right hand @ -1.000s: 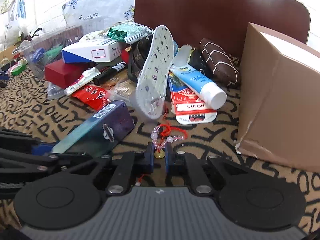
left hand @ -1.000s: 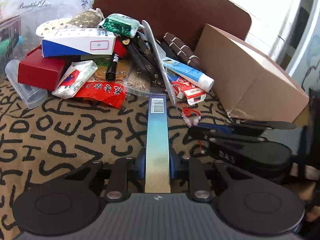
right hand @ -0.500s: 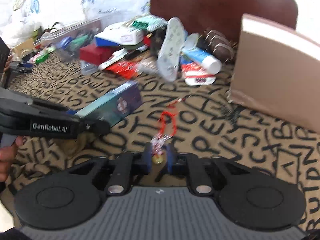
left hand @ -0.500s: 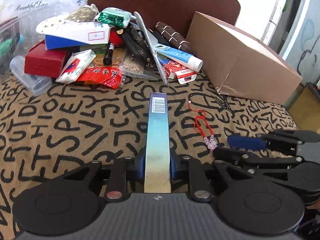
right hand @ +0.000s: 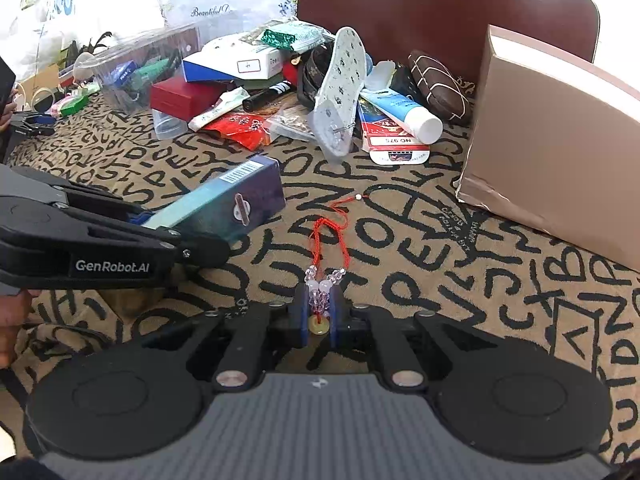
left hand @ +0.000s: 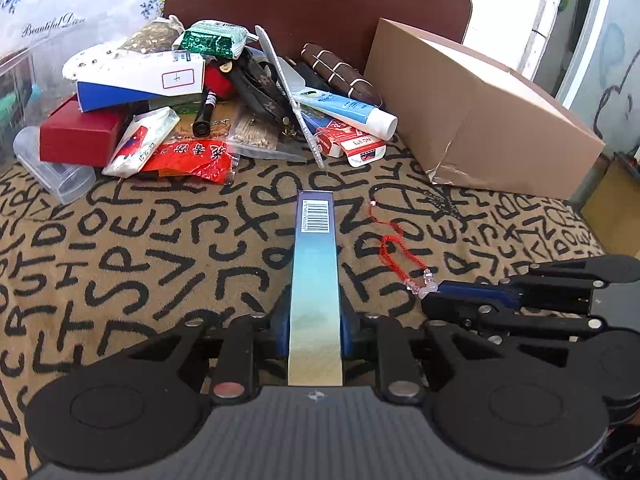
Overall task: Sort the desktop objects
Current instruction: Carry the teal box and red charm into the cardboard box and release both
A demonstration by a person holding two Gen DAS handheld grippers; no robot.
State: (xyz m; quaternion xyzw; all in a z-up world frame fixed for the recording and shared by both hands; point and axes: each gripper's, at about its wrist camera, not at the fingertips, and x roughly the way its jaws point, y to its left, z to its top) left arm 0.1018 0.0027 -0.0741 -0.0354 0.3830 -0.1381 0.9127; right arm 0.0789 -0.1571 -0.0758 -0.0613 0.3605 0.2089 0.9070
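Observation:
My left gripper [left hand: 315, 332] is shut on a long blue-green box [left hand: 315, 272] with a barcode at its far end; the box also shows in the right wrist view [right hand: 224, 204], held above the cloth. My right gripper [right hand: 319, 320] is shut on a red string charm [right hand: 322, 292] with pink beads and a gold coin; its cord trails forward on the cloth. The charm also shows in the left wrist view [left hand: 400, 252], right of the box. A pile of mixed objects [left hand: 224, 96] lies at the back of the table.
A letter-print cloth [left hand: 140, 248] covers the table. A brown cardboard box [left hand: 476, 116] stands at the back right. In the pile are a red box [left hand: 78, 136], a blue tube [left hand: 348, 110] and a white insole [right hand: 340, 84]. A clear bin [right hand: 140, 64] is back left.
Both grippers have pulled back from the pile toward me, the left with the box, the right dragging the charm. The pile now lies farther away.

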